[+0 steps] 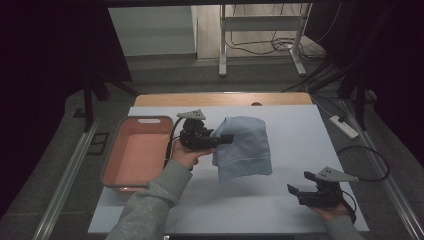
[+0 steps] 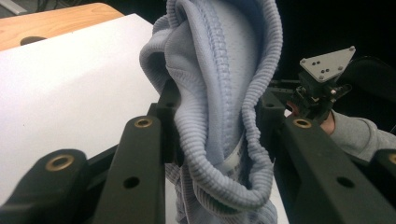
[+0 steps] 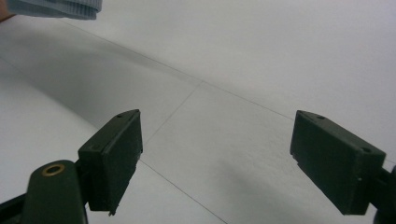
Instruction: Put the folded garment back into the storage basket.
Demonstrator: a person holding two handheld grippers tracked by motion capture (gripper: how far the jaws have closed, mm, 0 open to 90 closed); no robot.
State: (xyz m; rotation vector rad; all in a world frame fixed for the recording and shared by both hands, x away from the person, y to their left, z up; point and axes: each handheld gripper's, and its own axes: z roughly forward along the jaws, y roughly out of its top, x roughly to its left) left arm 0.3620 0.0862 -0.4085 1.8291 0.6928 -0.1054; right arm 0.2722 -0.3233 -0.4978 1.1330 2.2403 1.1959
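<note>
Holding, nearest to us, the right gripper (image 1: pixel 296 191): jaws spread wide with nothing between them, low over the pale blue table cover (image 1: pixel 300 140), parked well apart from the work so it stays out of the way. Next, the left gripper (image 1: pixel 227 139): jaws pinching a bunched ribbed hem of the light blue knit garment (image 1: pixel 245 147), which hangs below the fingers, lifted clear, we judge, for carrying. Beyond and to the gripper's own left, the pink tray (image 1: pixel 120 150) sits open, likely the destination.
</note>
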